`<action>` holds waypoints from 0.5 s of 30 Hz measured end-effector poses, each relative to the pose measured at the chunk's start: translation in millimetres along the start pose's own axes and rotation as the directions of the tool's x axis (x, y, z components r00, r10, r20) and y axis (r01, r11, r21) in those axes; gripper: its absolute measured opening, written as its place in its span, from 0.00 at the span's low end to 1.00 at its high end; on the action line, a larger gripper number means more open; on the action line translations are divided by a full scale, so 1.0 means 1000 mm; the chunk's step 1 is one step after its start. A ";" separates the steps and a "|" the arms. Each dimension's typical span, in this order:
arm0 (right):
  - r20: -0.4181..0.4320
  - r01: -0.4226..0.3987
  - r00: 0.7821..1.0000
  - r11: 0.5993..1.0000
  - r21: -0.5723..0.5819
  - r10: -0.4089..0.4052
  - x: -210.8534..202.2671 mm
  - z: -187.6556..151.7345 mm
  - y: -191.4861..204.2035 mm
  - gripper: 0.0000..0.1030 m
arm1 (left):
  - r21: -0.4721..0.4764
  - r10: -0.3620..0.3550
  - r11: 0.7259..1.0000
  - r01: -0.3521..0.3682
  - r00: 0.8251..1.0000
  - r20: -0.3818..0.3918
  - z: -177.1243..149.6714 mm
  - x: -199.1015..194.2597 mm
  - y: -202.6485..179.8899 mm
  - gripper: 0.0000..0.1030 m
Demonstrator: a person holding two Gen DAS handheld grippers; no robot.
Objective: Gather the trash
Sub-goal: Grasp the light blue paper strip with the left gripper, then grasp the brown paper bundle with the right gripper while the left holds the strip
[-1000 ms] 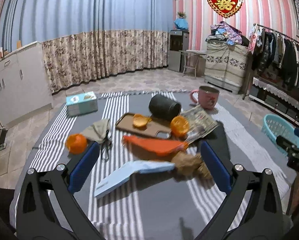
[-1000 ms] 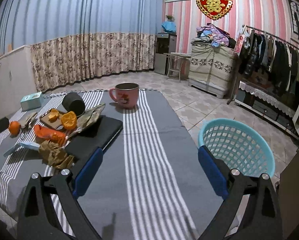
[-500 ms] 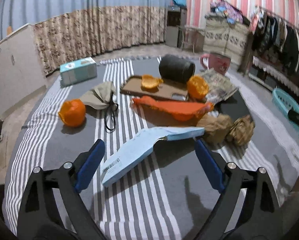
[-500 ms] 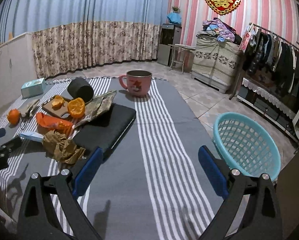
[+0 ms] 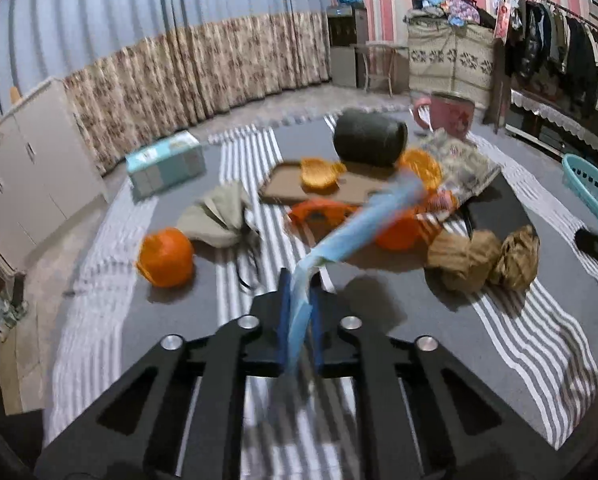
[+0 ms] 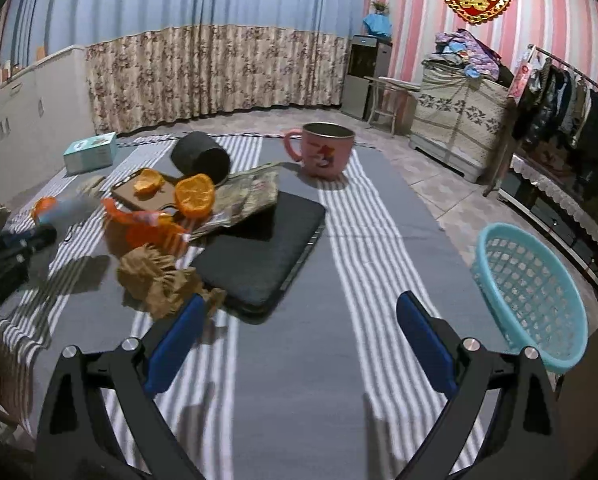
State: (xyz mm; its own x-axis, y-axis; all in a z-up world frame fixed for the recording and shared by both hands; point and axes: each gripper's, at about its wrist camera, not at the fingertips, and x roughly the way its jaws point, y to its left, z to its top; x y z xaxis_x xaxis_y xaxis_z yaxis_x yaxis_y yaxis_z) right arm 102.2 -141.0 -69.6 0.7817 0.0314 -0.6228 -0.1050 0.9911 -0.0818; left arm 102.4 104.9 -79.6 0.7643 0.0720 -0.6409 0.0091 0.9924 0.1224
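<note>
My left gripper (image 5: 299, 280) is shut on the near end of a flattened light-blue carton (image 5: 359, 224), which slants up off the striped tablecloth (image 5: 419, 320) and looks blurred. Past the carton lie an orange plastic wrapper (image 5: 323, 212) and two crumpled brown paper balls (image 5: 483, 256). In the right wrist view my right gripper (image 6: 301, 304) stands open over bare cloth. Its left fingertip is close beside the brown paper (image 6: 155, 276). The left gripper (image 6: 15, 248) with the carton (image 6: 71, 210) shows at the left edge. A teal basket (image 6: 531, 292) stands off the table's right side.
Further back on the table are a black laptop (image 6: 267, 248), a newspaper (image 6: 251, 196), a brown board (image 6: 139, 196) with orange halves (image 6: 195, 196), a black cylinder (image 6: 201, 156), a pink mug (image 6: 327, 152), a tissue box (image 5: 165, 164), a whole orange (image 5: 165, 256) and a folded cloth (image 5: 219, 216).
My left gripper has come down onto the blue carton, shut on its near end and tilted it up. My right gripper has shifted left, nearer the brown paper.
</note>
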 end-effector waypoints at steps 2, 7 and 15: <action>-0.008 -0.014 1.000 1.000 -0.011 0.014 0.003 0.000 0.009 0.91 | 0.000 0.013 1.000 -0.013 1.000 0.028 0.005 -0.008 0.004 0.04; -0.026 -0.053 0.998 0.997 -0.050 0.052 0.012 0.002 0.036 0.91 | -0.018 0.016 1.000 -0.015 0.998 0.065 0.017 -0.016 0.017 0.04; -0.087 -0.067 0.994 0.994 -0.090 0.059 0.036 0.002 0.062 0.86 | -0.019 0.027 0.999 -0.025 0.997 0.078 0.024 -0.014 0.028 0.04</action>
State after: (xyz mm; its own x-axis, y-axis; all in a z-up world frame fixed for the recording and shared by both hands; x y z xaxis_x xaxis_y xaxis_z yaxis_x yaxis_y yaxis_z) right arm 125.3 -78.6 -95.7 0.7176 0.0781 -0.6921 -0.2117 0.9711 -0.1099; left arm 107.1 128.8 -48.9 0.8120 0.0906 -0.5766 -0.0226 0.9920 0.1241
